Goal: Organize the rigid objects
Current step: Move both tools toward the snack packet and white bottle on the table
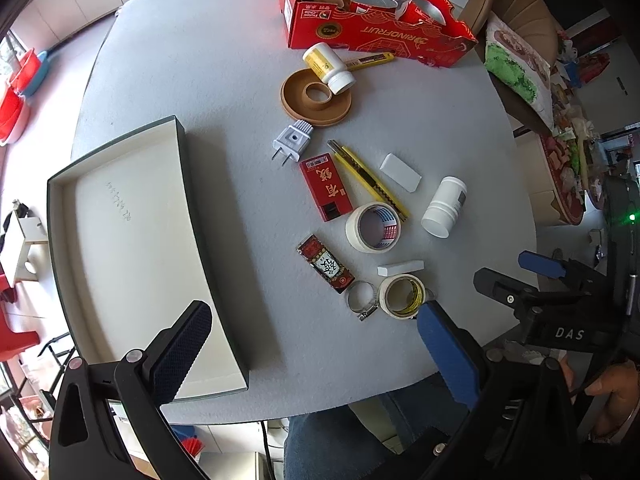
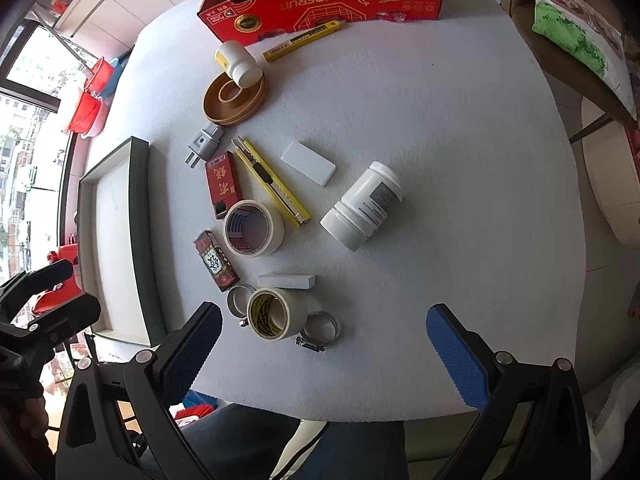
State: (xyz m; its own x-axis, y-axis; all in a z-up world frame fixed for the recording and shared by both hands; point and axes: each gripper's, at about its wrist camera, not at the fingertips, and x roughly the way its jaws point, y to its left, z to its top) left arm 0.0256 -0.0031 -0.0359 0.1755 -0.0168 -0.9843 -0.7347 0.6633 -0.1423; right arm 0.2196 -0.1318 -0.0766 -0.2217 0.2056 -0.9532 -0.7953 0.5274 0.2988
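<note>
A shallow white tray [image 1: 120,184] with a dark rim lies at the table's left, with nothing in it [image 2: 138,216]. Small objects are scattered to its right: a white plug [image 1: 291,142], a red box [image 1: 326,186], a yellow utility knife [image 1: 368,178], two tape rolls [image 1: 374,226] [image 2: 270,312], a white bottle [image 2: 362,206], white blocks [image 2: 308,162], hose clamps [image 2: 320,330], a patterned red tile [image 1: 325,268]. My left gripper [image 1: 308,340] hovers open above the table's near edge. My right gripper [image 2: 324,344] is open too, over the near tape roll and clamp.
A red cardboard box [image 1: 360,28] with several items stands at the far edge. Before it lie a brown round dish [image 1: 316,100], a yellow-labelled bottle [image 1: 328,66] and a second yellow knife [image 2: 300,40]. A chair with a cushion [image 2: 580,32] is at right. A person's legs show below.
</note>
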